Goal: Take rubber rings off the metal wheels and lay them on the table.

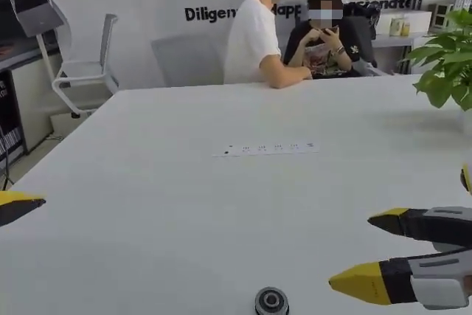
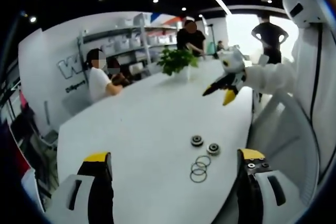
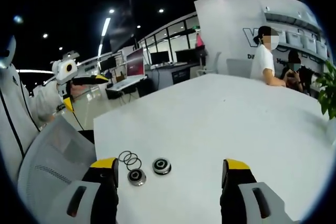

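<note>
- I find the left hand-held gripper (image 2: 174, 156) with its jaws spread wide and nothing between them, held in the air off the white tabletop (image 1: 147, 182).
- The right hand-held gripper (image 3: 170, 163) is also wide open and empty. In the head view its two yellow-tipped jaws enter from the right, one above the other.
- Two metal wheels lie flat near the tabletop's edge. The first wheel (image 2: 197, 140) and the second wheel (image 2: 213, 149) sit just beside one another, not touching.
- Three thin dark rubber rings (image 2: 198, 169) lie loose on the tabletop, overlapping one another, just beside the second wheel.
- Both hand-held grippers are well apart from the wheels and rings.
- I cannot tell whether either wheel carries a ring on its rim.
- A white socket strip (image 1: 269, 149) lies mid-tabletop and a potted plant (image 1: 446, 64) stands at the far right.
- A person in a white shirt (image 1: 251, 35) and a person in a black shirt (image 1: 324, 38) are at the far side.
</note>
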